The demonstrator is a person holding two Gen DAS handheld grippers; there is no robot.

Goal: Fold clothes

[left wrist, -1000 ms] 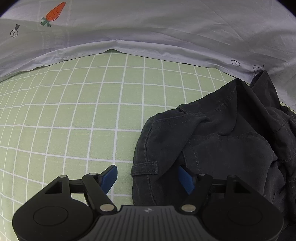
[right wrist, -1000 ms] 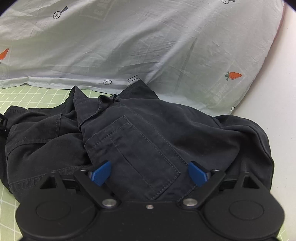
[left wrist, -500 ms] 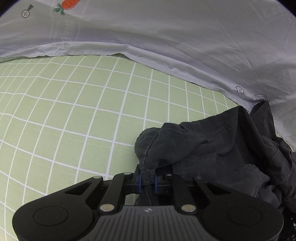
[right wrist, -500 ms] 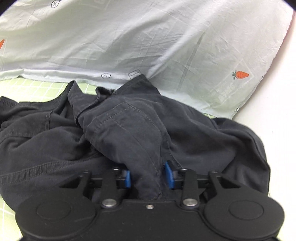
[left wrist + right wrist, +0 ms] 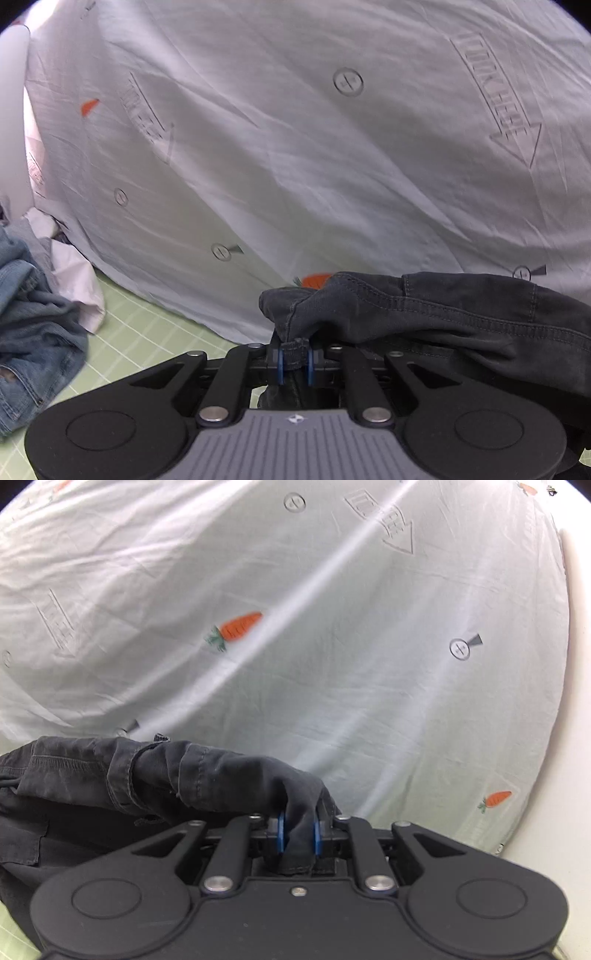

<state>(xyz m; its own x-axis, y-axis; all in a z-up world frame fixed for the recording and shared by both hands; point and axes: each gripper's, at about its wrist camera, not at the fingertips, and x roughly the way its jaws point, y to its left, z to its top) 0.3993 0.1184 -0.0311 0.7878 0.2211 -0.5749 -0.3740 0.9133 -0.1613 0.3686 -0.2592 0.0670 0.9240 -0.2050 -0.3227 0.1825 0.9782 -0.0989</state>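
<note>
Dark charcoal cotton shorts (image 5: 443,314) hang stretched between two claws, above the green gridded mat (image 5: 147,332).

Left claw (image 5: 294,360) is clamped on a belt loop, right claw (image 5: 298,836) on a bunched edge. That small loop could slip free under tension. One pair of shorts, two claws, one blue denim heap (image 5: 29,314).

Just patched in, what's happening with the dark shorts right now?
Both tongs are clamped on the dark shorts. The left tongs pinch a belt loop at one end of the waistband, and the right tongs grip a bunched fold of the same fabric. The shorts hang stretched between them in front of the carrot-print sheet. A pile of blue jeans lies off to the left on the green grid mat. No fold has been made yet.
</note>
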